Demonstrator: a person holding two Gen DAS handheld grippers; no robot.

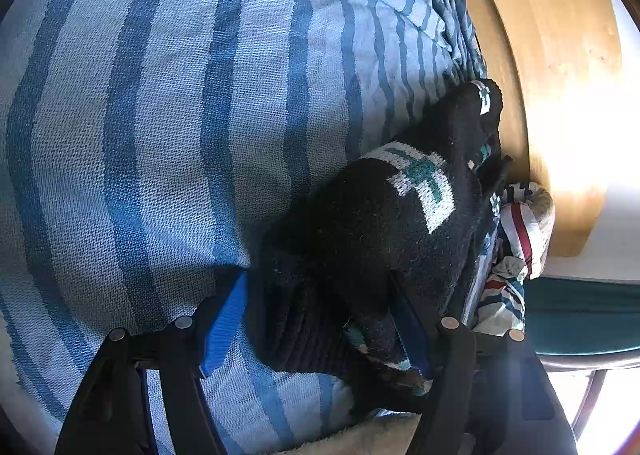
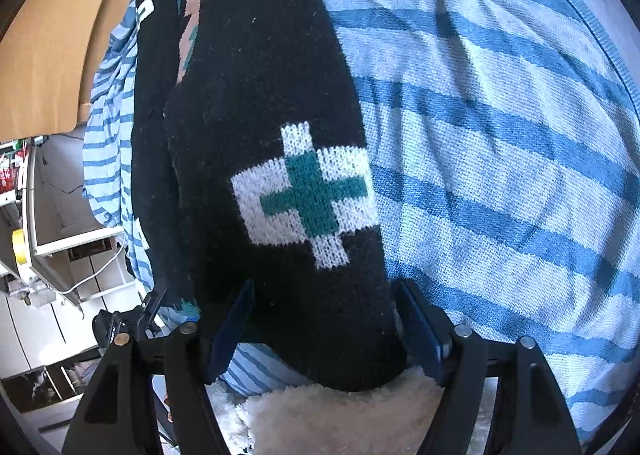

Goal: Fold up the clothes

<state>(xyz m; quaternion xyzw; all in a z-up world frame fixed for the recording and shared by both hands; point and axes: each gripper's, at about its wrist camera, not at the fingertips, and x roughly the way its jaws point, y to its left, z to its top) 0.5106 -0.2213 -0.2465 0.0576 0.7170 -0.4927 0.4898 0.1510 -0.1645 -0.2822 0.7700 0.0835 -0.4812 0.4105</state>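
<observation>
The step in hand looks like taking hold of the black knitted garment (image 1: pixel 372 239) that lies across the blue striped cloth (image 1: pixel 160 115), ready for a fold. In the left wrist view the left gripper (image 1: pixel 320 327) straddles a bunched end of it, jaws wide, the blue pad at 9 o'clock clear of the wool, the pad at 3 o'clock against it: released, not yet clamped. In the right wrist view the right gripper (image 2: pixel 324 331) also stands wide around the black knit just below its white and green cross (image 2: pixel 308 195); whether its pads press the wool I cannot tell. Next, both should probably close and lift together. Which part of the garment each end is stays hidden, as does most of the wooden table (image 1: pixel 552 55) toward 2 o'clock.
</observation>
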